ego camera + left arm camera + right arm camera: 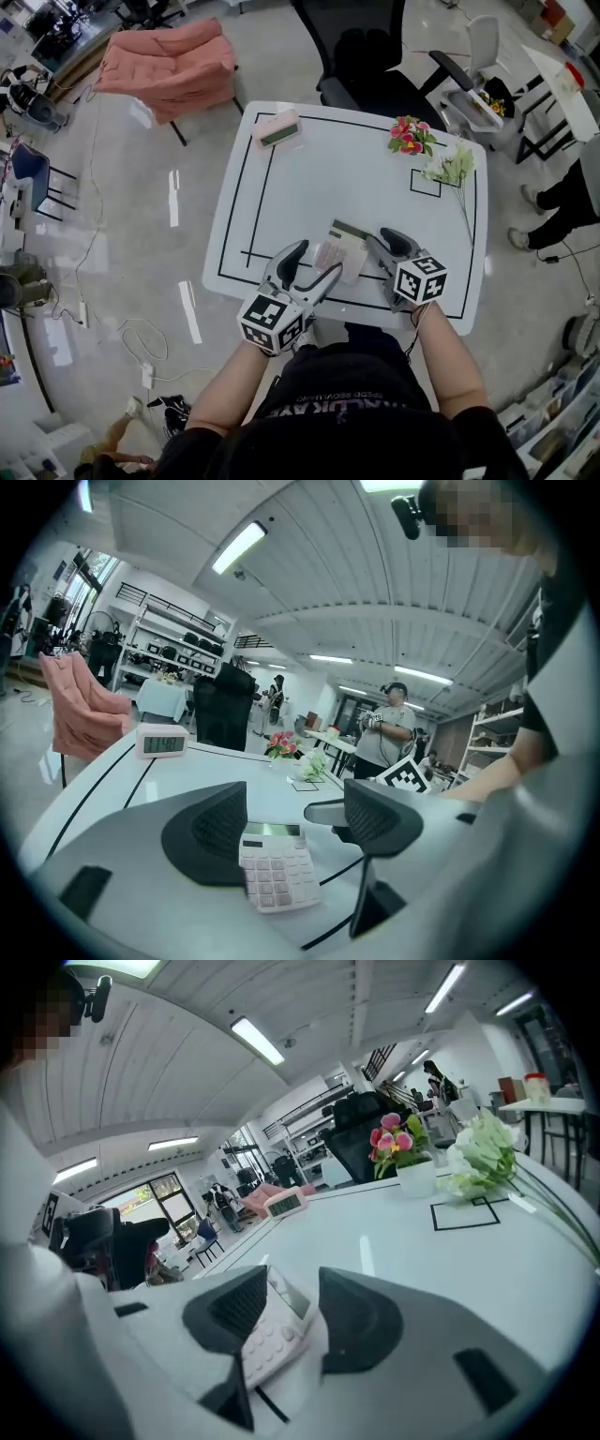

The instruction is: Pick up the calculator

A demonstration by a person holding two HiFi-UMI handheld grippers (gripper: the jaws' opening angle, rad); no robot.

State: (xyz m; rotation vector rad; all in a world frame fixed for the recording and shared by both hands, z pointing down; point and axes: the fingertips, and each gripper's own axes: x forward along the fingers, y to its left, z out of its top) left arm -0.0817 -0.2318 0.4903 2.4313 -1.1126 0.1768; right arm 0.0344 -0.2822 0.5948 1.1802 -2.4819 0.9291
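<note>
closest, the left tool (295,822) stands wide open, and the calculator (275,869) lies flat on the white bench (356,178) between its jaws. the right tool (286,1307) is open more narrowly around the calculator's other side. digits on the pink clock (277,129) are too small to read.

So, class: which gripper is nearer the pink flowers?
Right. The right gripper sits nearly straight in front of the pink flowers, towards the person; the left gripper lies farther off, across the calculator.
</note>
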